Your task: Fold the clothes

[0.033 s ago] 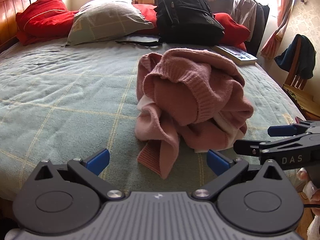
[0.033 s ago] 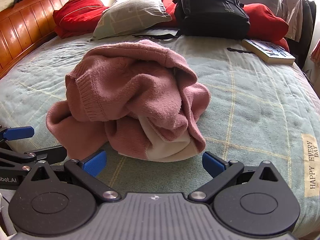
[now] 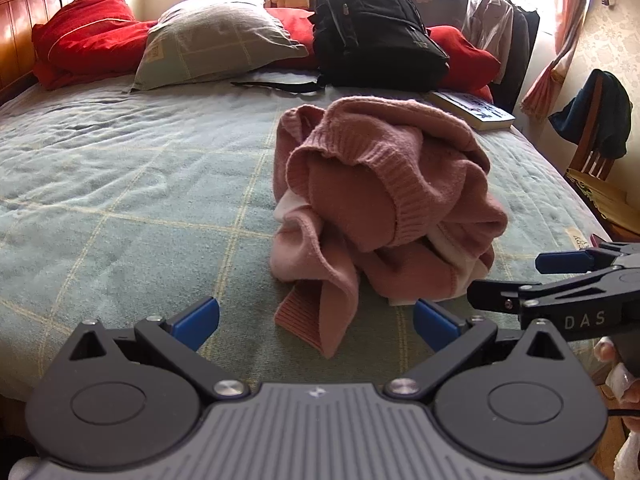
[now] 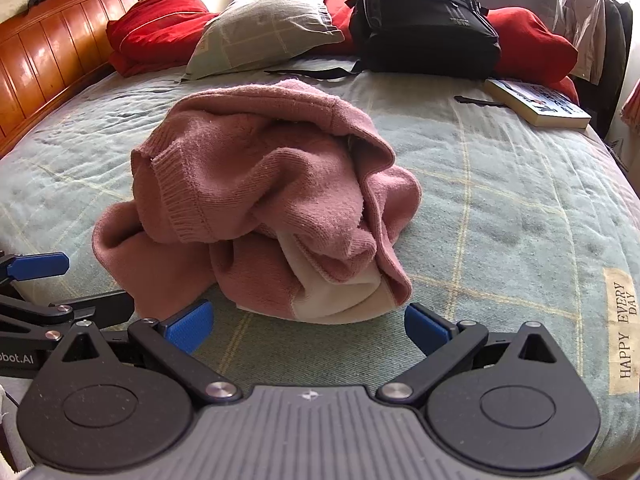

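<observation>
While the crumpled pink knitted sweater [image 3: 384, 208] is lying bunched mid-bed on the green checked bedspread [image 3: 120, 184], left hand-held gripper [image 3: 316, 316] and right hand-held gripper [image 4: 308, 320] are hovering wide open, empty; risk: pinching several tangled layers, dragging the heap unfolded

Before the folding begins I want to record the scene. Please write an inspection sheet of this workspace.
Surface: bed, green checked cover, slightly wrinkled.
Job's things: pink sweater, crumpled heap, unfolded.
Clutter: black backpack, book, grey pillow, red cushions.
Grippers: left gripper and right gripper open, empty, short of the sweater.
Cables: nothing seen.
Surroundings: wooden headboard, hanging clothes, chair.
</observation>
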The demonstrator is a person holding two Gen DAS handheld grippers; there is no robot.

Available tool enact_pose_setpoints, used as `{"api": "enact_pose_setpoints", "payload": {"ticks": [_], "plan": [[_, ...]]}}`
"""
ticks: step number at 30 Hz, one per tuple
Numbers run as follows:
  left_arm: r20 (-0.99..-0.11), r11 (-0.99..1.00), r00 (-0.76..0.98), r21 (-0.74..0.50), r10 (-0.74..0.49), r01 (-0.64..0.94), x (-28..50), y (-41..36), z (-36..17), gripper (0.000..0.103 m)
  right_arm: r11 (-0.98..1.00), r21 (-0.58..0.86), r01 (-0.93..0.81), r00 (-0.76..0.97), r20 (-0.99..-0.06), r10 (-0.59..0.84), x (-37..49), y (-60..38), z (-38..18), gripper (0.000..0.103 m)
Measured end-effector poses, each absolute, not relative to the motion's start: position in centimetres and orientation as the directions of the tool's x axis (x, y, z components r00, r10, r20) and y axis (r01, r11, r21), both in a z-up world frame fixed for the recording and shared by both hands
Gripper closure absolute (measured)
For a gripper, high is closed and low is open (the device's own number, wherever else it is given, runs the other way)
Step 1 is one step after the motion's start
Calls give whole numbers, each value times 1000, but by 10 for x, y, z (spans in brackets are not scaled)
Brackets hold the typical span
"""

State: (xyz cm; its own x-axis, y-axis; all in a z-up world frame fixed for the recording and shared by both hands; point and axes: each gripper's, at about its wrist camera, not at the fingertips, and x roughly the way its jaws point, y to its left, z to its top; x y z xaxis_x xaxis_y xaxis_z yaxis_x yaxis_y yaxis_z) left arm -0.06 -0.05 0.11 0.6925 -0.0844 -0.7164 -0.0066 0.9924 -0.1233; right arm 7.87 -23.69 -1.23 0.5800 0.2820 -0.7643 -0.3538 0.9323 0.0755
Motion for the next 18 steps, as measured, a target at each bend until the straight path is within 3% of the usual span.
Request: {"api": "enact_pose_setpoints", "payload": {"ticks": [18], "plan": [[-719,989,688,-145,-93,-17,-1,0,1,1,931,83,-355,580,-762,289,78,-237,-12,0]]}}
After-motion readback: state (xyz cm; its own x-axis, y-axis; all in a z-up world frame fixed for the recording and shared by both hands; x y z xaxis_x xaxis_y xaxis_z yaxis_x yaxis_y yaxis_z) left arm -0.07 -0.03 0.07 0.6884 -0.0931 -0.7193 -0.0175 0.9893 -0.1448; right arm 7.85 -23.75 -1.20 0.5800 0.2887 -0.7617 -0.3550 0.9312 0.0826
